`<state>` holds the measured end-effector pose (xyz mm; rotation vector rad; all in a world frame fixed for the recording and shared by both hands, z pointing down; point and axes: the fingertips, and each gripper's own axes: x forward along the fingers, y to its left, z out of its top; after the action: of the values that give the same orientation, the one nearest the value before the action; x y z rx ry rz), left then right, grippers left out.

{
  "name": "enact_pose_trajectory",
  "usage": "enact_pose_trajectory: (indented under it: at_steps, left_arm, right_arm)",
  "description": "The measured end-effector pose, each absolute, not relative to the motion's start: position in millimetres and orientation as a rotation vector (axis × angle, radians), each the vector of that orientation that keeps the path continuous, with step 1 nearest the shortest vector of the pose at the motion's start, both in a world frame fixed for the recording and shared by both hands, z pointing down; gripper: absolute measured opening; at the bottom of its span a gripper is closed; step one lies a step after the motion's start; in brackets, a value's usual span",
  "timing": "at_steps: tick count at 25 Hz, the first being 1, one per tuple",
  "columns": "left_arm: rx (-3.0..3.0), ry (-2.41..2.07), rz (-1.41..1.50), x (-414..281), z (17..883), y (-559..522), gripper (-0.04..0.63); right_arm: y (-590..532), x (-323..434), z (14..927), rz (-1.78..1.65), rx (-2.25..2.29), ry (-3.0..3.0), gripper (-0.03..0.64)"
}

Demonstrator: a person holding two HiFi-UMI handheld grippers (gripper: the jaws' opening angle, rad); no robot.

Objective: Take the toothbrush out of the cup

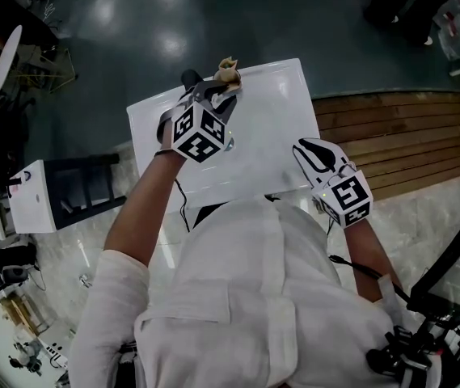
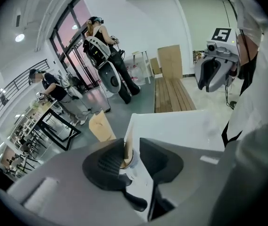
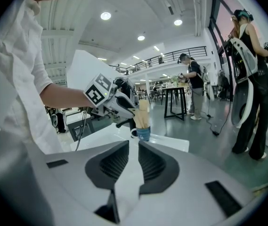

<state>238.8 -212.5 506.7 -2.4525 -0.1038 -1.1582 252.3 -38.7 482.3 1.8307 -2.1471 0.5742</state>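
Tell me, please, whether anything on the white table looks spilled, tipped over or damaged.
Nothing stands out. The blue cup stands upright near the far edge of the white table, with the tan toothbrush standing in it. No spill or damage shows. The left gripper has its jaws open around the toothbrush.

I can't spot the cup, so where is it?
In the right gripper view the blue cup stands near the white table's far edge, between the open left claw's tips.
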Motion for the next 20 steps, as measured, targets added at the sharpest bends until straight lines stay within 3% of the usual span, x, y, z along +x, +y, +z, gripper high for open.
enact_pose_trajectory:
  at_steps: [3, 20]
  left_arm:
    - [-2.443, -0.079, -1.163, 240, 508, -215, 0.055]
    - [-2.489, -0.082, -1.051, 236, 473, -213, 0.04]
  right_arm:
    - [-39, 251, 483, 0.574, 1.828, -2.158, 0.048]
    - [-44, 254, 480, 0.538, 1.816, -2.174, 0.048]
